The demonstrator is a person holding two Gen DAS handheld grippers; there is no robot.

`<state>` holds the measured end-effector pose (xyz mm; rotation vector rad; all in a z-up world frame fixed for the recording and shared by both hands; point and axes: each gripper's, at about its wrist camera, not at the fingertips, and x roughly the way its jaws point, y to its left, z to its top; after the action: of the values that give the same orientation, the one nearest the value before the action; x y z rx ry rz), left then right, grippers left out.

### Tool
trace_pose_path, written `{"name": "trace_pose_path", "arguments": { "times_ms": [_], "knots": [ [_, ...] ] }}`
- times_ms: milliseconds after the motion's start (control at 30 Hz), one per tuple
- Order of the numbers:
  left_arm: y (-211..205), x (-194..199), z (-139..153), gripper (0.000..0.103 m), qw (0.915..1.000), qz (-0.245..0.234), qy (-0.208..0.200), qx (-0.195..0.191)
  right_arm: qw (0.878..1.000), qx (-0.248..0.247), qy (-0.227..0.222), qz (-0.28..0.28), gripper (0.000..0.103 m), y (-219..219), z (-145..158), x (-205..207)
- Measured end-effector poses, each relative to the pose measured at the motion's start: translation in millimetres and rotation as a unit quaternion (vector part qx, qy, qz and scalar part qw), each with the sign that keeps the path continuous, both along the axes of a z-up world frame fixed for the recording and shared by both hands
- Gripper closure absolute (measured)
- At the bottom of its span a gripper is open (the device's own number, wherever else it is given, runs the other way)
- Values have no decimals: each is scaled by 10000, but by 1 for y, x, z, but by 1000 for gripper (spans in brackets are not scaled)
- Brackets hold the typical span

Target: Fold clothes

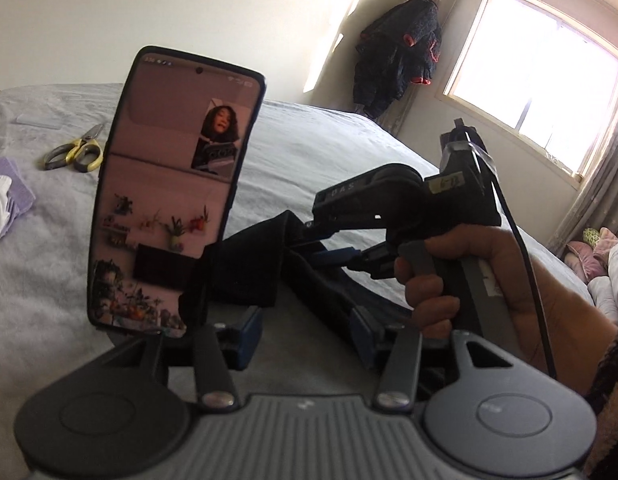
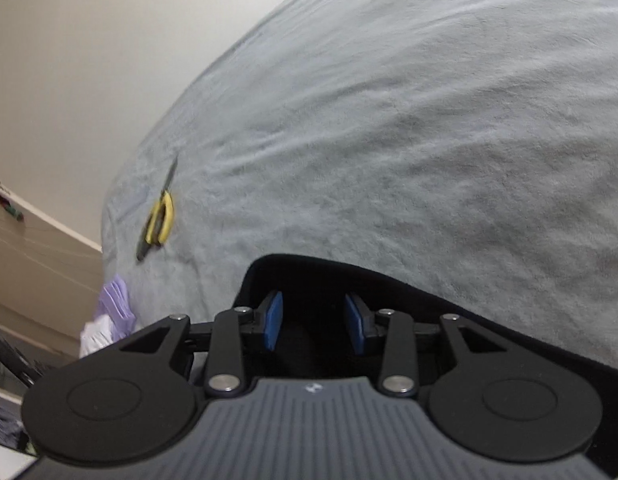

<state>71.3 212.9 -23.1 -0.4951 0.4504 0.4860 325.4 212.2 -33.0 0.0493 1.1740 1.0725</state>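
Gripping black cloth (image 2: 309, 280) in right tool (image 2: 315, 324), jaws clamped on its soft, light, limp edge; left tool (image 1: 305, 334) open over it on bed (image 2: 429, 140); retake near corner

The left gripper (image 1: 305, 332) is showing a ribbed grey housing flanked by two dark round discs, with black link arms pinned by silver screws and blue pads (image 1: 247, 336) on the fingers; a phone in a dark case is standing clamped at ten o'clock on its mount; the right gripper (image 2: 315, 324) is wearing the same ribbed grey body, black discs, silver screws and blue pads (image 2: 274, 324); seen from the left camera, its black head is carrying pale "DAS" lettering and a taped label, a black cable is trailing from it, and a patterned sleeve cuff is showing at four o'clock.
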Motion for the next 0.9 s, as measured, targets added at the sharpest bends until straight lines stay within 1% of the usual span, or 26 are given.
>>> {"name": "trace_pose_path", "arguments": {
  "times_ms": [33, 100, 200, 300, 367, 433, 500, 567, 600, 633, 667, 733, 800, 900],
  "knots": [
    [1, 0, -1, 53, 10000, 48, -1, -13, 9998, -117, -66, 158, 64, 4, 0, -3],
    [1, 0, -2, 53, 9999, 128, 2, -36, 9989, -133, -160, 428, 64, 8, 6, -7],
    [1, 3, -2, 53, 9999, 145, 23, -83, 9979, 48, -259, 591, 64, 1, 19, -8],
    [1, 1, -3, 53, 9998, 142, -13, -114, 9962, 313, -138, 802, 64, -7, 27, -10],
    [0, 0, -3, 53, 9998, 123, -65, -121, 9940, 356, -12, 1034, 64, -6, 27, -16],
    [-1, -2, -2, 53, 9997, 131, -131, -147, 9920, 241, 71, 1240, 64, -1, 21, -25],
    [-2, -3, -1, 53, 9996, 135, -175, -147, 9906, 56, 64, 1363, 64, 4, 11, -34],
    [-2, -2, -2, 53, 9996, 127, -177, -174, 9910, -21, 146, 1332, 64, 9, 0, -38],
    [-1, -2, -2, 53, 9996, 113, -165, -203, 9912, -47, 202, 1305, 67, 12, -6, -40],
    [-1, -2, -2, 53, 9996, 106, -161, -226, 9916, -7, 246, 1269, 83, 14, -8, -40],
    [0, -2, -2, 53, 9995, 108, -167, -246, 9921, 102, 280, 1222, 94, 14, -7, -40],
    [0, -4, -1, 53, 9994, 110, -211, -269, 9927, 369, 344, 1096, 95, 14, -2, -38],
    [1, -5, 0, 53, 9993, 123, -253, -256, 9929, 723, 436, 834, 95, 13, 8, -29],
    [2, -6, 1, 53, 9993, 132, -270, -241, 9916, 1091, 492, 484, 95, 19, 21, -15]
  ]
}}
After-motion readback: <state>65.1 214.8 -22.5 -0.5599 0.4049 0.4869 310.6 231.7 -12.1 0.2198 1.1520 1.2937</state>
